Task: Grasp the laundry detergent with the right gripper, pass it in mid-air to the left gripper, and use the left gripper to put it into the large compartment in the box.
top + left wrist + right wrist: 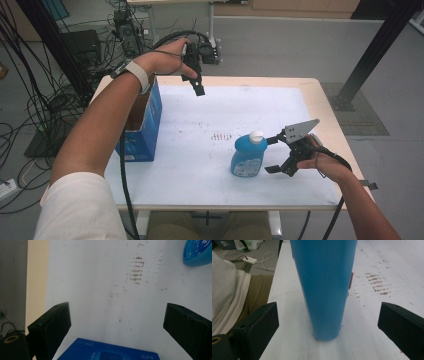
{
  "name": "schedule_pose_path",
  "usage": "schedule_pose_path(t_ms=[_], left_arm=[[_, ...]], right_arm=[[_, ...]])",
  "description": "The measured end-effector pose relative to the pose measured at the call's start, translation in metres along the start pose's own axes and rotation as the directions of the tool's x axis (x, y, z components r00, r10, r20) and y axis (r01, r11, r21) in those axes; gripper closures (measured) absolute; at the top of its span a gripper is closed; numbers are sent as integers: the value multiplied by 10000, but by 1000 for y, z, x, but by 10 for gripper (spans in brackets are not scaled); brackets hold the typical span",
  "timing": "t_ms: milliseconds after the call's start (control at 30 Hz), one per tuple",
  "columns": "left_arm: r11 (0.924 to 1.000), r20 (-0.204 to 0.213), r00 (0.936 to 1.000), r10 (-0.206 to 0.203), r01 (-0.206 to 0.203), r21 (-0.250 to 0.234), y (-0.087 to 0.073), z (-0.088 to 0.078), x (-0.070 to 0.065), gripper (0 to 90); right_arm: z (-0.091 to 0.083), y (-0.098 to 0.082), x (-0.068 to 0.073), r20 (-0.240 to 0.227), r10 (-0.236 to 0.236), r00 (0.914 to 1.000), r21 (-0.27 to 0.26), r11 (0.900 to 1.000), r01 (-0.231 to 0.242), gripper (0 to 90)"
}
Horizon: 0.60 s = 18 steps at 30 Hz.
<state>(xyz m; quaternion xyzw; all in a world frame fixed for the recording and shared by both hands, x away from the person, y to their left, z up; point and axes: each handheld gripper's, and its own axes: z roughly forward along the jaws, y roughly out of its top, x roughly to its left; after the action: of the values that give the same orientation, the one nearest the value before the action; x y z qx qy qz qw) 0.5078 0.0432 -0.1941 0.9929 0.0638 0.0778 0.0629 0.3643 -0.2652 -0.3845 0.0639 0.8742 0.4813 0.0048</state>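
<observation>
A blue bottle [248,156] with a white cap stands upright on the white table top [200,165], right of centre. My right gripper [270,155] is open just to the bottle's right, one jaw on each side of it, not touching. In the right gripper view the bottle [325,285] rises between the spread jaws of the right gripper [328,326]. My left gripper [198,89] hangs high over the far left of the table, jaws pointing down. In its own view the left gripper [117,327] is open and holds nothing, with the bottle [197,252] far off.
An open blue cardboard box [142,125] stands at the table's left edge, and its top [110,353] lies under the left gripper. Brown smudges [221,136] mark the sheet's middle. Cables and black posts [50,55] crowd the floor at left; another post [375,50] stands at far right.
</observation>
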Motion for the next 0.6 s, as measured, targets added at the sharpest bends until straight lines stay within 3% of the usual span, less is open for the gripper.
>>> schedule_pose_path(t_ms=[600], left_arm=[[10000,-1,10000,0,0,48,0,1,0,80]], right_arm=[[4,-4,1,89,56,9999,-448,9990,-52,31]])
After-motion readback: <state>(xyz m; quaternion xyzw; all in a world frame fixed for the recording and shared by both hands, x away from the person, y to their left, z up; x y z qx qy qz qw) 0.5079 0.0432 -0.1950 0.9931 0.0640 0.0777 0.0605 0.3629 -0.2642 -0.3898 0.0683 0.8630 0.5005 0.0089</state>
